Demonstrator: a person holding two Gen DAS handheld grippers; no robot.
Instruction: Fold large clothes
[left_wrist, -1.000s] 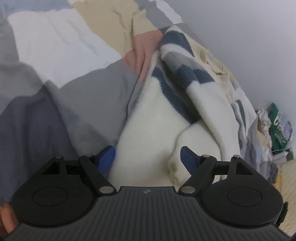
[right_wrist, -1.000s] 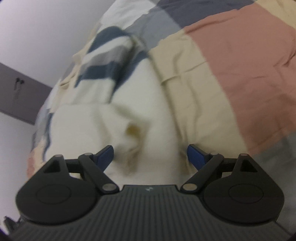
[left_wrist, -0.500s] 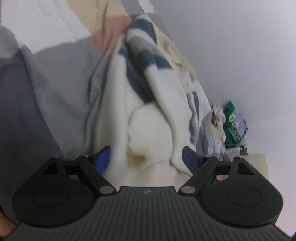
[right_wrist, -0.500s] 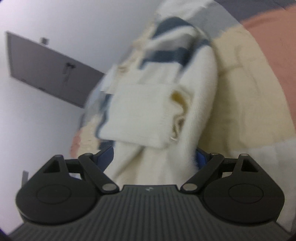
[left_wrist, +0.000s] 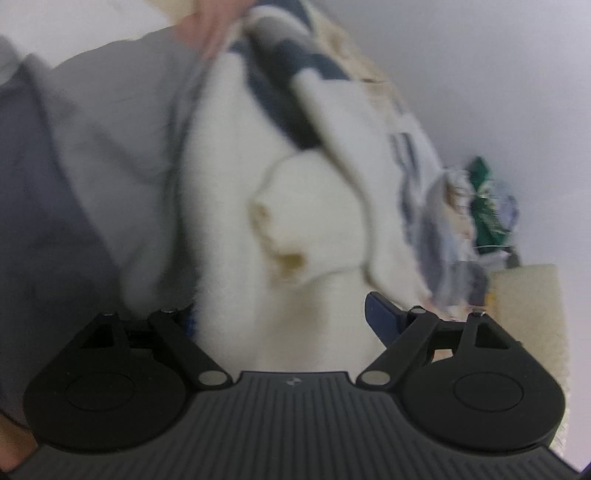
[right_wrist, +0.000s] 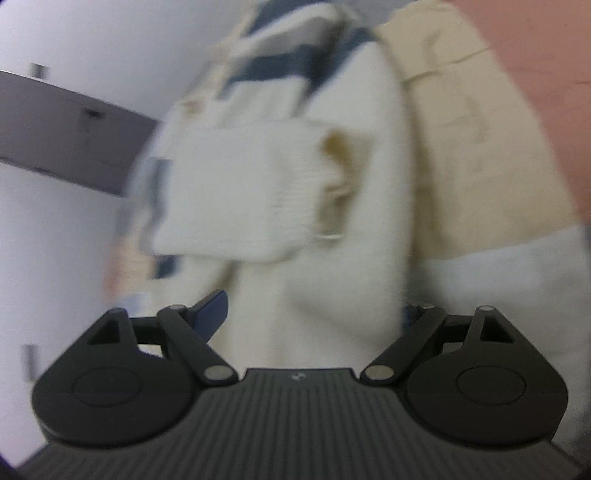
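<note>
Left wrist view shows the left gripper (left_wrist: 284, 314) with its fingers wide apart and the cream sweater (left_wrist: 303, 229) bunched between them. One blue finger (left_wrist: 382, 312) shows; the other hides behind the soft cloth. I cannot tell if the fingers pinch it. The sweater has dark blue stripes and lies on the bed cover (left_wrist: 92, 155), which is gray here.

Right wrist view shows the right gripper (right_wrist: 314, 314) the same way, fingers apart around the sweater (right_wrist: 258, 192). The bed cover (right_wrist: 480, 147) is tan and pink here.

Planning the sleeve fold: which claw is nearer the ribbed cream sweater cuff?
Right, seemingly. The ribbed cream cuff looms just ahead of the right claw, smaller beyond the left claw.
</note>
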